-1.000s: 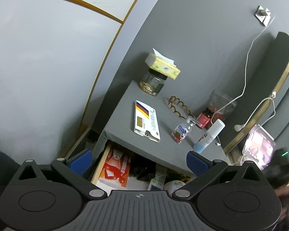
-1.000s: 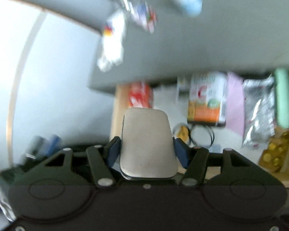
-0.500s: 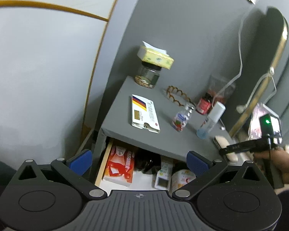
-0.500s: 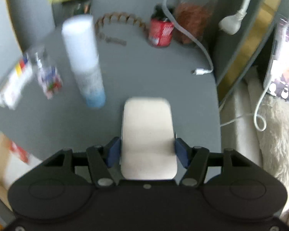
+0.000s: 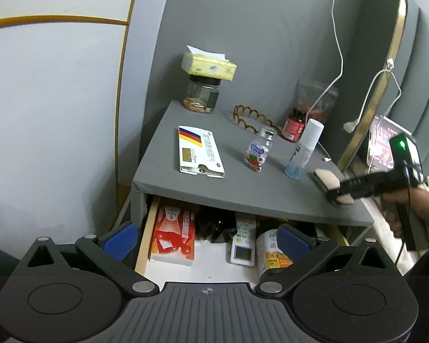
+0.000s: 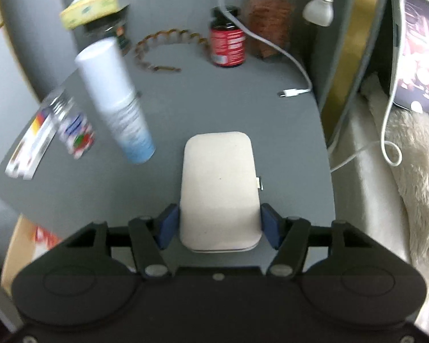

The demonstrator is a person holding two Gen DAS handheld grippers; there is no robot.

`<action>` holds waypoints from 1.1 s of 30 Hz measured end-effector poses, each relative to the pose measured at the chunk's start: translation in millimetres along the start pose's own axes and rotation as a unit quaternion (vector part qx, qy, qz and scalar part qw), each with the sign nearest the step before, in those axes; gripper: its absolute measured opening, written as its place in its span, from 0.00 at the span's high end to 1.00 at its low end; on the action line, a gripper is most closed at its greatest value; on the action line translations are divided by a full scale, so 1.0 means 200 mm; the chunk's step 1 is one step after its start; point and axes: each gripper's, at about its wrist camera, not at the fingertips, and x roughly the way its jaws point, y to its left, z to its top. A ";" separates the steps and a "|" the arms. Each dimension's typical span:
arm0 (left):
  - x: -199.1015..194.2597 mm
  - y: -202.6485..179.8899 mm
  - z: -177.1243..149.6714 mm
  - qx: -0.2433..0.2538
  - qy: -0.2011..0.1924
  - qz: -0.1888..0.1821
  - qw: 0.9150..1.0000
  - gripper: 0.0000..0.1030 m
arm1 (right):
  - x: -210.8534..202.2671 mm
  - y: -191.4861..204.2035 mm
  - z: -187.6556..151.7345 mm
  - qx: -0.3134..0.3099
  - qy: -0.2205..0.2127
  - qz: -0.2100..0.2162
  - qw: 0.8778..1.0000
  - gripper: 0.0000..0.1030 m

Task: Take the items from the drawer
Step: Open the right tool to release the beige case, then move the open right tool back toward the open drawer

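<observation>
Beige case on grey tabletop, red bottle, yellow box

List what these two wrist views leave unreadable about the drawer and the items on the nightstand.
- Drawer rear: left wrist view, hidden under the nightstand top.
- Beige case resting or lifted: undecidable; right gripper covers its near end.
- Bottle label: right wrist view, motion-blurred.
- Can: left wrist view, behind left gripper finger.

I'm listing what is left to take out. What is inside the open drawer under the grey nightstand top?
Visible in the drawer: a red box, a white remote, a printed can and something dark. The nightstand top covers the rear.
</observation>
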 end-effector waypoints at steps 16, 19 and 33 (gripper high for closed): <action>0.03 -0.03 -0.01 0.007 0.005 0.001 1.000 0.00 | -0.30 -0.01 -0.10 -0.006 -0.046 0.025 0.999 0.37; 0.03 -0.02 -0.01 -0.007 0.003 -0.005 1.000 0.00 | -0.47 0.10 -0.23 -0.029 -0.010 0.124 0.992 0.37; 0.00 0.09 0.03 -0.076 -0.020 -0.028 0.997 0.00 | 0.17 0.41 -0.51 0.014 0.303 0.106 0.947 0.39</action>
